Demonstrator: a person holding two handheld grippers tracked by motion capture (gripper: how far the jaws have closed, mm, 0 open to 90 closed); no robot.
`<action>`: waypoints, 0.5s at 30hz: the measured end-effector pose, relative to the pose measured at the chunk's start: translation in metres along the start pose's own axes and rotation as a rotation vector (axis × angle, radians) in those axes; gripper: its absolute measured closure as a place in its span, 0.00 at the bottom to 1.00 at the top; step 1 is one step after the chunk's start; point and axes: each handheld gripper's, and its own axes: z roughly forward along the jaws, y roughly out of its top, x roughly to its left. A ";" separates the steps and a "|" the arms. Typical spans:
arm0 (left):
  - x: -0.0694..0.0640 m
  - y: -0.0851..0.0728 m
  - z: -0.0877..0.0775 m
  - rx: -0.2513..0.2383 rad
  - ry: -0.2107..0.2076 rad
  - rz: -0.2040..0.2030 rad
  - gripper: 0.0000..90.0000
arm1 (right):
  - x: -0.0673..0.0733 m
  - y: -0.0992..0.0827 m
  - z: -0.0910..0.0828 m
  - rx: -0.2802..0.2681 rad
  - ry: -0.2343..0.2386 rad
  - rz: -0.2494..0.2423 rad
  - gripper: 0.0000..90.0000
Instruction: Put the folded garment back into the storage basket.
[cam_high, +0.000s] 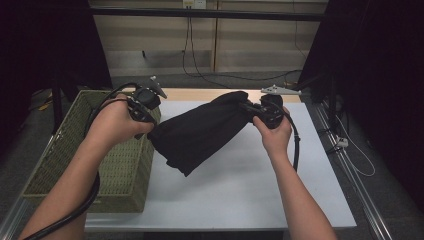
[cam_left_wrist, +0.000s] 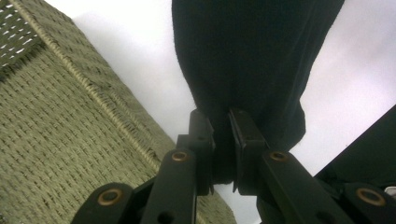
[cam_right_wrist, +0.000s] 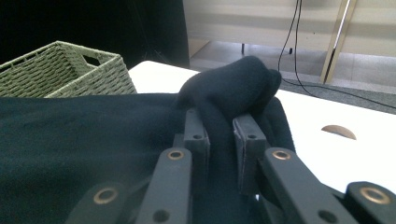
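Holding a black cloth (cam_high: 200, 132) stretched between both grippers above the white table (cam_high: 250, 185), beside the wicker basket (cam_high: 95, 165). Left gripper (cam_left_wrist: 220, 140) pinching one end of the cloth, jaws narrow around a fold. Right gripper (cam_right_wrist: 223, 133) clamping the other, bunched end, jaws likewise narrow on fabric.

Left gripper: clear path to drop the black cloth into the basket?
Probably yes. The left gripper, shut on the black cloth, is right at the basket's open top. The right gripper also clamps the cloth.
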 end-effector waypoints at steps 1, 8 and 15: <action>0.001 0.000 -0.001 0.007 -0.001 0.008 0.90 | 0.000 0.002 0.001 -0.002 0.002 -0.007 0.88; 0.004 -0.001 -0.009 -0.003 0.000 -0.003 0.90 | 0.004 0.011 0.002 -0.001 0.008 -0.017 0.88; 0.005 0.000 -0.015 -0.005 -0.001 -0.007 0.90 | 0.005 0.019 0.003 -0.009 0.019 -0.012 0.88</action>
